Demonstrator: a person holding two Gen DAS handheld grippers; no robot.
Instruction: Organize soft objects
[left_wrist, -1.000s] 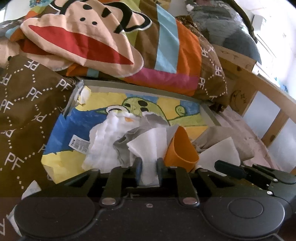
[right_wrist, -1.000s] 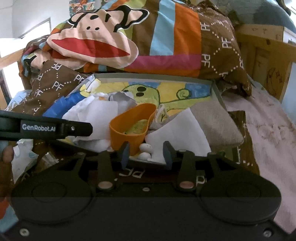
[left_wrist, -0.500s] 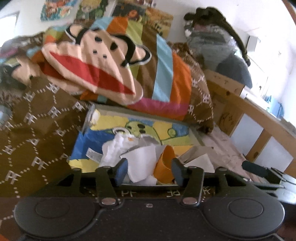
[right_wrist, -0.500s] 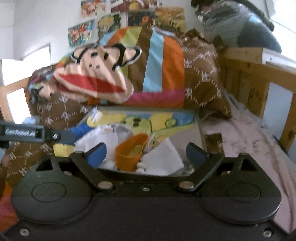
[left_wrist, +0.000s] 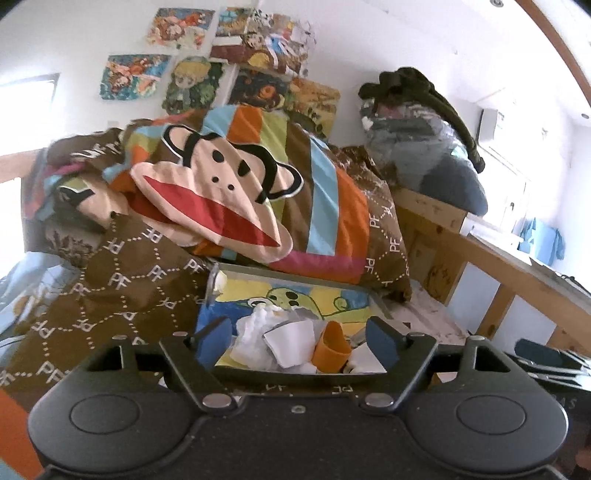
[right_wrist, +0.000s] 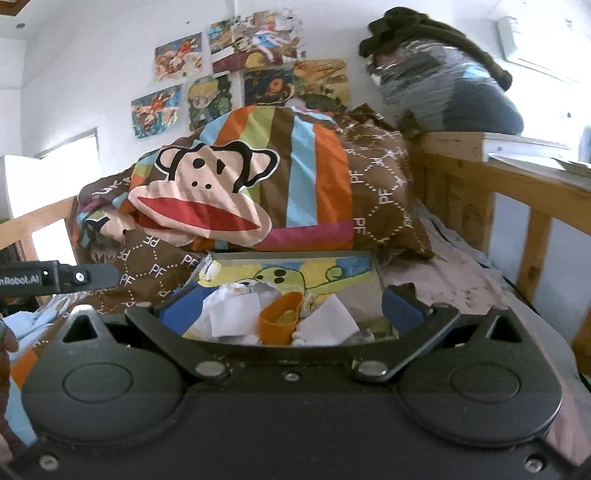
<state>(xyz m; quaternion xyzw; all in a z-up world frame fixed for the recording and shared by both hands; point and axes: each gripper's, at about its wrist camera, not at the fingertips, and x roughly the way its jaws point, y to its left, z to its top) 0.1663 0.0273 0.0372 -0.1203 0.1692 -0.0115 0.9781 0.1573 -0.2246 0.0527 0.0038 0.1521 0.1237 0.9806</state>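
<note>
1. The soft objects you are sorting sit in a loose heap inside a shallow tray (left_wrist: 295, 282) whose lining is printed with a green cartoon creature on yellow and blue; the tray lies on the bed just in front of the folded monkey-face quilt (left_wrist: 236, 199)
2. The heap holds a crumpled white cloth (left_wrist: 255, 332), a flat white sheet (left_wrist: 291, 339) resting partly on top of it, and a second white piece (right_wrist: 327, 319) to the right; a beige towel (right_wrist: 364, 301) lies against the tray's right side
3. An orange cup (right_wrist: 279, 319) stands tilted among the cloths, touching the white sheet on its left, with something greenish inside
4. A few small pale rounded items (right_wrist: 297, 334) lie at the cup's base, too small to identify
5. Your left gripper (left_wrist: 297, 339) hovers near the tray's front edge, its blue-padded jaws spread wide with nothing between them, the heap framed in the gap
6. Your right gripper (right_wrist: 291, 312) sits in much the same pose, jaws also wide apart and holding nothing, aimed at the cup and cloths
7. From the right wrist view the left tool's black body shows at the far left, above the brown quilt
8. Posters (right_wrist: 221, 70) cover the wall behind, and a wooden bed rail (right_wrist: 517, 184) runs along the right
</note>
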